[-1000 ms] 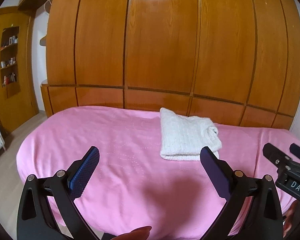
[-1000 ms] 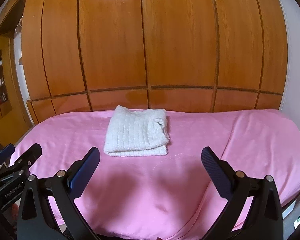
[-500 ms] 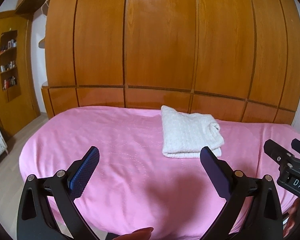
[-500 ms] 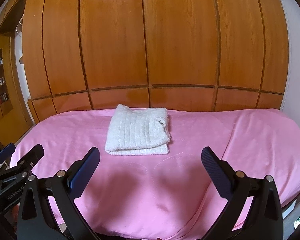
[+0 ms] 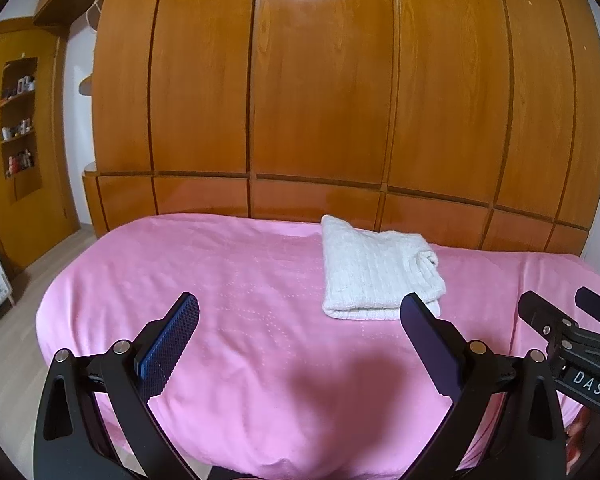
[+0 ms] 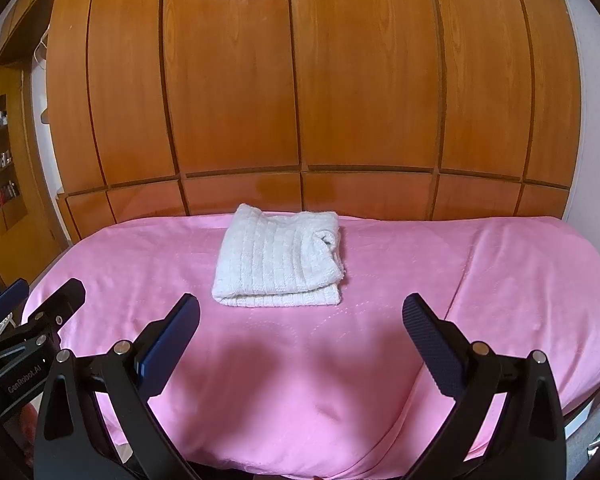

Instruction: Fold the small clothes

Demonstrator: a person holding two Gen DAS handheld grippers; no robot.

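Knitwear is the job here: a white ribbed knit garment (image 6: pixel 278 262) lies folded into a compact rectangle on the pink bedspread (image 6: pixel 500 280), toward the far edge of the bed, just in front of the wooden wardrobe (image 6: pixel 300 80). In the left wrist view the same bundle (image 5: pixel 376 266) sits ahead and to the right, with a rolled cuff or collar bulging at its right side. Both tools hang above the near part of the bed, well apart from the cloth and holding nothing: the left gripper (image 5: pixel 300 312) has its jaws spread wide, and so does the right gripper (image 6: pixel 300 312). The fold looks essentially finished. Judging by its look, the knit is light, soft and floppy, likely to sag and spill open if lifted by a single layer. A safer hold would pinch all the stacked layers together at the near doubled edge, one gripper toward each corner, avoiding the loose rolled part on the right.
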